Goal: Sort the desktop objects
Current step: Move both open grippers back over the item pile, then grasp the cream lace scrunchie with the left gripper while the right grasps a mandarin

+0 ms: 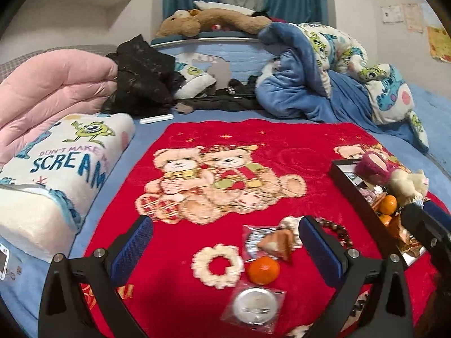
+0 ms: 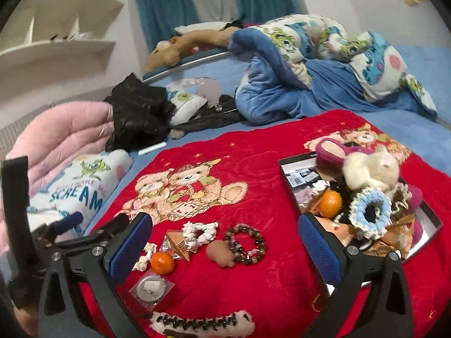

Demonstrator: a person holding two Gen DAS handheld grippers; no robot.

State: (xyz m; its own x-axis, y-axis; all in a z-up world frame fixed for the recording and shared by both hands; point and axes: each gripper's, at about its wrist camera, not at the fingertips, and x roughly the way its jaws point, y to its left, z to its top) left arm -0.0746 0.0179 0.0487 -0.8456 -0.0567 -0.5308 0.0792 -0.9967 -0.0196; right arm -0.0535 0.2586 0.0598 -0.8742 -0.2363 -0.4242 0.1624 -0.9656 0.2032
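Now both of your claws hang spread and empty over the red blanket point(image 1: 282, 146); the left claw point(image 1: 225, 239) has a tangerine point(image 1: 263, 269) lying between its fingers, slightly toward the right finger, with a white scrunchie point(image 1: 217, 264) just to that fruit's left and a bagged round badge point(image 1: 253, 305) nearer the wrist; the right claw point(image 2: 225, 236) has a bead bracelet point(image 2: 245, 244) and a small brown lump point(image 2: 220, 253) between its fingers, and the black box point(image 2: 290, 166) beyond its right finger. By my judgement the tangerine is firm, round and apt to roll; take it across its middle, gently; the scrunchie is soft and will squash, so pinch one side of its ring; the badge's wrapper looks slippery, so catch it by an edge. Loose on the blanket I count one tangerine, two white scrunchies, one bracelet, one bagged badge for certain; a second bagged disc may lie under the orange carton, though I cannot tell.
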